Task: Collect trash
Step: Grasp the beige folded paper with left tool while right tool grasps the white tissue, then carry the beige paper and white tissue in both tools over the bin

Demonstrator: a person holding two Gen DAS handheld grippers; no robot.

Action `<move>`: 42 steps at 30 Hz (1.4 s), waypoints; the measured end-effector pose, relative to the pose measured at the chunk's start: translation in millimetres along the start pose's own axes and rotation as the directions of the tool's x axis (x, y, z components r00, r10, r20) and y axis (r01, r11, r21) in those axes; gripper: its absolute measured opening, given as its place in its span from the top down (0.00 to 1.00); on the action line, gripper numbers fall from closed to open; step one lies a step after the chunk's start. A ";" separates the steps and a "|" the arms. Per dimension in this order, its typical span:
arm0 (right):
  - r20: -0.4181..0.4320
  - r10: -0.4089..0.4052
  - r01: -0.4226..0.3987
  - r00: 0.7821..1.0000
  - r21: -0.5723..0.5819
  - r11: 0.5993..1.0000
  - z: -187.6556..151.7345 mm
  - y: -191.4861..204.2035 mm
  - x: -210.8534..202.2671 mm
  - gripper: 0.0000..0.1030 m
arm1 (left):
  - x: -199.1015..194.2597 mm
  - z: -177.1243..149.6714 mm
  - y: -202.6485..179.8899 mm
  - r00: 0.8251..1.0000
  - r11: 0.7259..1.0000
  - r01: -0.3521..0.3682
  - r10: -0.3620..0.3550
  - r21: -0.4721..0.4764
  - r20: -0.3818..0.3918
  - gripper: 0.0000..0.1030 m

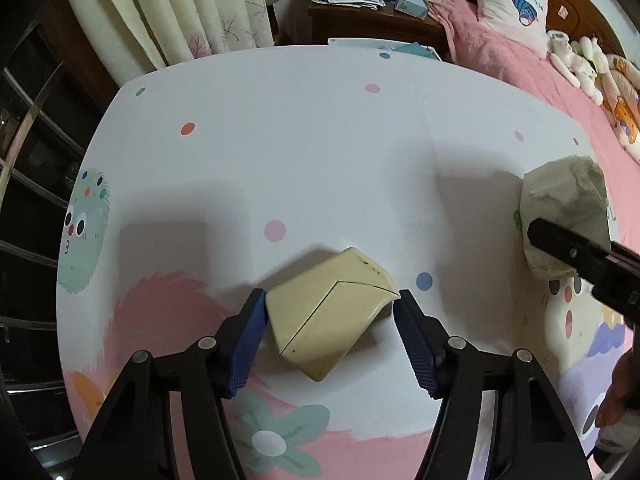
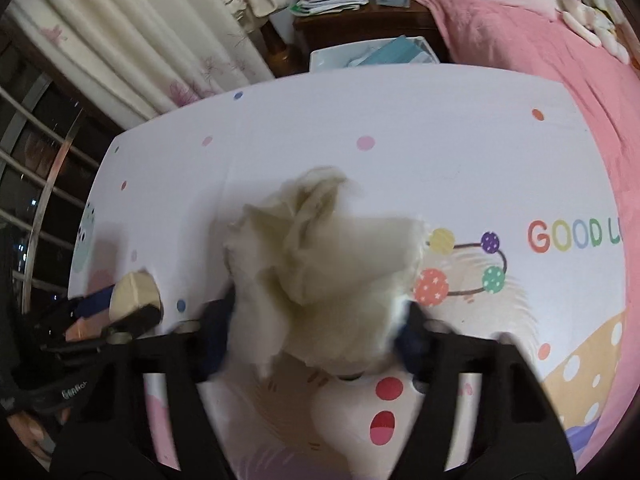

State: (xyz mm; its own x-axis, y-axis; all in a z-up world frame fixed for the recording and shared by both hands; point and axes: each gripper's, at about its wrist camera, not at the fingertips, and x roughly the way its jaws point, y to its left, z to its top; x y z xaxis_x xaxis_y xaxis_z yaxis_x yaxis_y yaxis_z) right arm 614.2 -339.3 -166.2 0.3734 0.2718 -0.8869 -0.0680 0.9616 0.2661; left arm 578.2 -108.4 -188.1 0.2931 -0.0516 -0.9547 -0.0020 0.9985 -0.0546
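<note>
A: White tabletop with cartoon prints (image 1: 320, 152). Crumpled off-white tissue wad (image 2: 328, 272) at its right, right gripper (image 2: 320, 320) clamped on it.

B: Folded beige paper carton (image 1: 328, 312) near front edge; left gripper (image 1: 330, 300) pads touching both sides.

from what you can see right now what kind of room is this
Most likely a bedroom. A bed with pink bedding and a pillow lies beyond the cartoon-printed table, a dark wooden nightstand stacked with papers stands beside it, and pale floral curtains hang on the left.
</note>
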 end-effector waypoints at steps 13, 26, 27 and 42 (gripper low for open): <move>0.091 0.042 -0.037 0.995 -0.059 0.998 -44.2 9.4 -61.0 0.82 | -38.9 -32.1 -21.2 0.997 1.000 0.013 -0.014 0.020 0.071 0.38; 0.176 0.128 -0.118 0.976 -0.068 0.991 -153.0 60.4 -169.8 0.84 | -162.0 -150.9 -5.1 0.983 0.996 0.092 -0.093 0.014 0.159 0.38; 0.181 0.128 -0.117 0.975 -0.068 0.991 -163.1 65.9 -177.4 0.84 | -174.0 -165.1 -1.5 0.982 0.995 0.096 -0.097 0.017 0.164 0.38; 0.214 0.101 -0.095 0.972 -0.035 0.995 -368.1 172.4 -264.2 0.84 | -296.0 -354.2 73.1 0.956 0.987 0.118 -0.143 0.111 0.254 0.38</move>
State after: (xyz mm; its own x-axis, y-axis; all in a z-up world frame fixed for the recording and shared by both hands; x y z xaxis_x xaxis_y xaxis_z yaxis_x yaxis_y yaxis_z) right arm 163.2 -230.9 -25.0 0.5541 0.3526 -0.7541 -0.1360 0.9320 0.3359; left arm 152.7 -26.5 -13.1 0.5237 -0.1878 -0.8309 0.1386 0.9812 -0.1344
